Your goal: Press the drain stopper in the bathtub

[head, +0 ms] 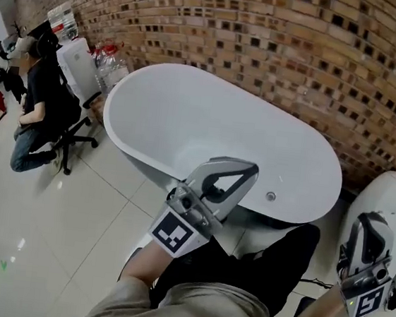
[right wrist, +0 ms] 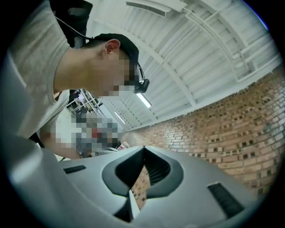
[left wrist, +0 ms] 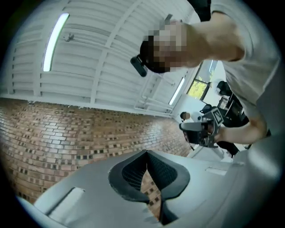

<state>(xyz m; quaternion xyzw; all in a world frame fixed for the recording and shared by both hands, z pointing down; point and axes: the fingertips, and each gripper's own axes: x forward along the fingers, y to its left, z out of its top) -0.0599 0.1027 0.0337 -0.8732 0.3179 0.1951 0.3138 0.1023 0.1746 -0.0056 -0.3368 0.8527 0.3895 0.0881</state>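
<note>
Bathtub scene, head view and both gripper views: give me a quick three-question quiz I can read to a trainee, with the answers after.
1. True or false: the left gripper and the right gripper both have jaws wide apart.
2. The wall behind the bathtub is: A tile, B brick, C glass.
3. In the head view, which gripper shows in front of the bathtub?
Key: 1 false, both are shut and empty; 2 B; 3 the left.
</note>
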